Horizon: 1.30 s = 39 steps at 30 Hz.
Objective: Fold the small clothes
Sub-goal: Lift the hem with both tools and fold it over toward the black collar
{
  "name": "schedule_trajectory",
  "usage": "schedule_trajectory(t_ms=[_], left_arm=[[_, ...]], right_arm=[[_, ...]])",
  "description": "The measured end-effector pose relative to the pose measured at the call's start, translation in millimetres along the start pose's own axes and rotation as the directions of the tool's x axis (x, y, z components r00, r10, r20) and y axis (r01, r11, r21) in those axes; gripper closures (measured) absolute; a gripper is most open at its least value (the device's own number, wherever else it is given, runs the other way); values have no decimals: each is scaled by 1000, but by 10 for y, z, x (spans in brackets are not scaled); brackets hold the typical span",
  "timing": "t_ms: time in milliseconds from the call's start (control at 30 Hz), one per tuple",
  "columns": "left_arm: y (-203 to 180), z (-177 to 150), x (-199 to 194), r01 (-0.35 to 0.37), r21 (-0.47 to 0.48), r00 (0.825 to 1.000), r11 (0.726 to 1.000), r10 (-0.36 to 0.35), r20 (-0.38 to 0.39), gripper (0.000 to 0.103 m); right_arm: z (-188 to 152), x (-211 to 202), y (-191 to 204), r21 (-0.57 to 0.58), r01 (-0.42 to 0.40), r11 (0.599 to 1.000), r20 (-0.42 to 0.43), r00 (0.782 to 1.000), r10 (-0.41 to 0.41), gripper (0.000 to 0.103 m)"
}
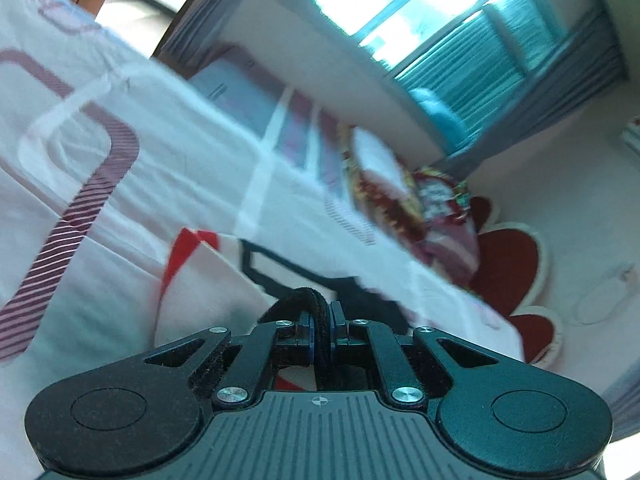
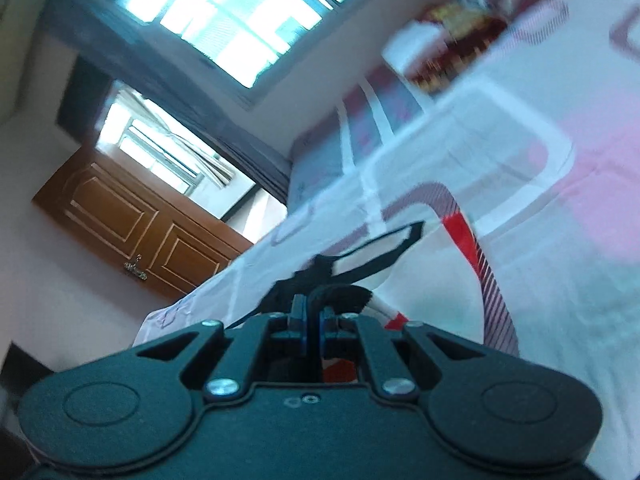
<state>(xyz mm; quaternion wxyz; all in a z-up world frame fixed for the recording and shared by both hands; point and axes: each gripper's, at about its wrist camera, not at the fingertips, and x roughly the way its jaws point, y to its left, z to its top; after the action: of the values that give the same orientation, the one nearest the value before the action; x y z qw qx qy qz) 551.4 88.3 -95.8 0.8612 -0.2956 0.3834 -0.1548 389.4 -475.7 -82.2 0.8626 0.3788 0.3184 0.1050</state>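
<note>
left gripper (image 1: 321, 320) pinched tight on the black trim of a small white, red and black garment (image 1: 208, 280), right gripper (image 2: 314, 314) clamped on another black edge of it (image 2: 340, 294), garment lying on the patterned bedsheet (image 1: 100, 92), window (image 2: 224, 12) behind, wooden door (image 2: 132, 224) off to one side, pretty blurry overall

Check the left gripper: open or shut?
Shut. The left gripper has its jaws pinched together on the garment's black trim.
</note>
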Motion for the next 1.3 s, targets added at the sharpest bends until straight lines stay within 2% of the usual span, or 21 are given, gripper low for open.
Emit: schedule_trajectory(t_ms=[167, 267, 367, 467, 500, 533, 567, 600, 633, 700, 767, 800, 867, 933, 1000, 1067, 1167, 1200, 1233, 1267, 1300], left_arm=[[310, 12, 634, -23, -19, 1000, 1000, 23, -18, 96], [469, -83, 688, 41, -59, 999, 997, -41, 10, 95], [521, -123, 715, 81, -60, 997, 995, -79, 26, 95], [437, -120, 738, 68, -5, 997, 998, -68, 25, 91], [407, -109, 744, 73, 5, 997, 997, -73, 23, 80], [381, -95, 741, 89, 12, 996, 996, -89, 28, 63], [353, -75, 732, 97, 22, 995, 995, -98, 35, 55], [297, -65, 693, 89, 44, 994, 995, -91, 59, 35], [244, -54, 639, 70, 72, 993, 995, -77, 90, 13], [111, -19, 553, 2, 149, 989, 989, -25, 148, 8], [13, 40, 570, -37, 224, 992, 974, 9, 126, 8], [-60, 63, 611, -71, 286, 993, 956, 42, 106, 8], [-192, 90, 702, -114, 394, 993, 912, 94, 70, 14], [-285, 111, 847, -133, 469, 990, 873, 142, 16, 35], [-307, 104, 940, -142, 511, 983, 848, 181, -28, 43], [-383, 100, 1007, -179, 544, 972, 819, 233, -31, 43], [-428, 65, 1072, -184, 553, 968, 812, 248, -42, 43], [-442, 38, 1073, -176, 562, 970, 808, 241, -42, 49], [-458, 10, 1041, -166, 573, 972, 803, 230, -40, 66], [-432, -26, 1022, -184, 580, 972, 794, 237, -16, 74], [-433, -32, 982, -200, 573, 972, 795, 234, 14, 96]], right_arm=[[102, 741, -486, 78, 26, 997, -48, 999, -22, 97], [54, 918, -628, 79, -31, 996, -27, 999, 33, 98], [31, 896, -615, 53, -57, 997, -19, 998, 58, 88], [7, 832, -498, 13, -49, 999, 2, 999, 49, 77], [3, 805, -480, 14, -55, 998, 19, 998, 55, 69], [25, 789, -471, 17, -59, 998, 40, 998, 58, 62], [36, 757, -460, 20, -52, 998, 69, 996, 50, 56], [60, 727, -454, 21, -41, 999, 96, 995, 39, 44], [79, 700, -449, 16, -32, 999, 113, 993, 30, 38], [116, 694, -460, 13, -21, 1000, 132, 991, 19, 38], [133, 696, -409, -31, 10, 999, 115, 993, -7, 43], [130, 705, -337, -90, 38, 995, 98, 995, -29, 48], [126, 743, -204, -198, 85, 976, 67, 995, -73, 50], [118, 826, -61, -321, 150, 935, 50, 989, -141, 51], [90, 951, 40, -408, 184, 894, 37, 982, -185, 51], [67, 1053, 89, -466, 203, 861, 28, 976, -216, 51], [31, 1174, 118, -525, 218, 823, 1, 967, -255, 55], [12, 1186, 124, -540, 215, 814, -2, 966, -257, 60], [-7, 1212, 149, -562, 216, 799, -4, 965, -264, 72], [-29, 1221, 156, -580, 219, 785, -6, 962, -273, 77], [-58, 1220, 189, -601, 227, 767, 0, 959, -284, 89]])
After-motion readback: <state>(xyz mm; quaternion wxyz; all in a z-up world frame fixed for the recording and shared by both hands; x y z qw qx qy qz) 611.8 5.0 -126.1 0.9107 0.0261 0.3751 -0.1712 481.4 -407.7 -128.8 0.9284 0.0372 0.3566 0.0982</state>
